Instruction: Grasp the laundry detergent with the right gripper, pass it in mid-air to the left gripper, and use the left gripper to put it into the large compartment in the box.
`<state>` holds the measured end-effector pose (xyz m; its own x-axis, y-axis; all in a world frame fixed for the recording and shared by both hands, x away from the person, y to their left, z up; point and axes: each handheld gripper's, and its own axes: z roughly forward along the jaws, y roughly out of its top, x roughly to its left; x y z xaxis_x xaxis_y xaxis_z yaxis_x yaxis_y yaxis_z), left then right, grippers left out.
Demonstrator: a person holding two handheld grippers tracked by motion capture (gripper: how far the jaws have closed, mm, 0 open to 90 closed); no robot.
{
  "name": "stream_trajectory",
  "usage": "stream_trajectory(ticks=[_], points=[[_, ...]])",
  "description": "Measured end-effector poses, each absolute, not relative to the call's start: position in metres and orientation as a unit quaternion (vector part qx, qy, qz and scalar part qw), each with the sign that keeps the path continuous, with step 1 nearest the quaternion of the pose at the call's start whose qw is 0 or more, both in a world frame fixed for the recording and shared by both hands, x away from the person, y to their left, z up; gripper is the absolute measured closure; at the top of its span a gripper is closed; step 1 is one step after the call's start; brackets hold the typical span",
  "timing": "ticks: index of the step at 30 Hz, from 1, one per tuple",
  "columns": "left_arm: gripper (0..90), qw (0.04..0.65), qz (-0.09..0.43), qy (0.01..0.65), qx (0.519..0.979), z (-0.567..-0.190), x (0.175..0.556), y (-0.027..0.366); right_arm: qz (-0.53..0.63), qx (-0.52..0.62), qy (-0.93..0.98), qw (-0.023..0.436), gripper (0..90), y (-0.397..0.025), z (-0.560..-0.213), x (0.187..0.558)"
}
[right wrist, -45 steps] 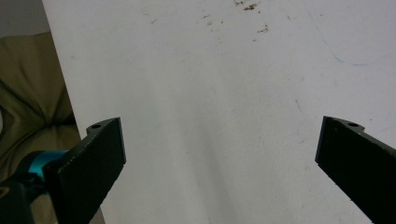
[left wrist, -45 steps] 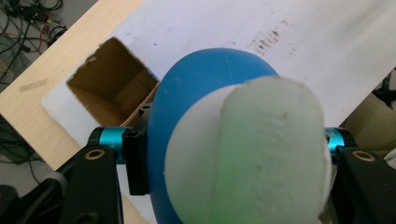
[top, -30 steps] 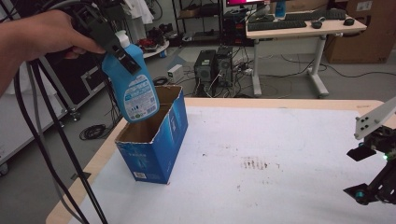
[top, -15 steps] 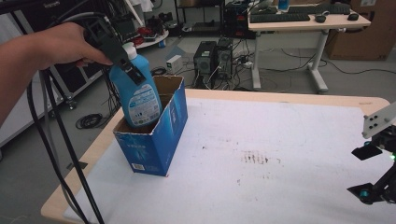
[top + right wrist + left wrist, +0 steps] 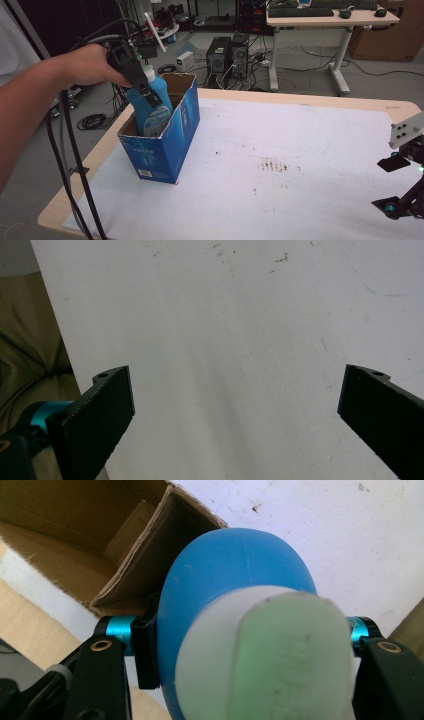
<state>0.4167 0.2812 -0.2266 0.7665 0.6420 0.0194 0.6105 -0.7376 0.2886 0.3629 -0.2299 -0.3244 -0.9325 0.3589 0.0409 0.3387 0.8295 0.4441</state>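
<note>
A blue bottle (image 5: 152,107) with a white cap stands partly inside an open blue cardboard box (image 5: 170,142) on the left of the table. My left gripper (image 5: 135,75), held by a hand, is shut on the bottle near its neck. In the left gripper view the blue bottle (image 5: 230,580) and its white cap (image 5: 265,655) sit between the jaws, above the brown inside of the box (image 5: 75,535). My right gripper (image 5: 402,165) hangs at the table's right edge; in its own view the right gripper (image 5: 235,410) is open over bare white table.
The white table top (image 5: 290,165) has dark smudges near its middle. Black cables (image 5: 70,160) trail from the left gripper past the table's left edge. Beyond the table stand a desk (image 5: 330,20), computer towers (image 5: 227,55) and a brown box (image 5: 390,35).
The left gripper has lowered the bottle from above the box down into it. The right gripper has stayed near the table's right edge.
</note>
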Motion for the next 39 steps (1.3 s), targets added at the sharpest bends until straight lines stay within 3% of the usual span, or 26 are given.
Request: stream_trajectory(ticks=[19,36,39], points=[[37.9,0.113,0.046,0.329,0.936,-0.277,0.422,0.283,0.221,0.19,0.957,0.018,0.8,-0.225,-0.33,0.366],[37.6,0.117,0.049,0.336,0.933,-0.288,0.421,0.287,0.219,0.189,0.957,0.017,0.8,-0.223,-0.331,0.367],[32.0,0.146,0.063,0.349,0.924,-0.283,0.42,0.289,0.22,0.192,0.956,0.022,0.8,-0.223,-0.331,0.366]])
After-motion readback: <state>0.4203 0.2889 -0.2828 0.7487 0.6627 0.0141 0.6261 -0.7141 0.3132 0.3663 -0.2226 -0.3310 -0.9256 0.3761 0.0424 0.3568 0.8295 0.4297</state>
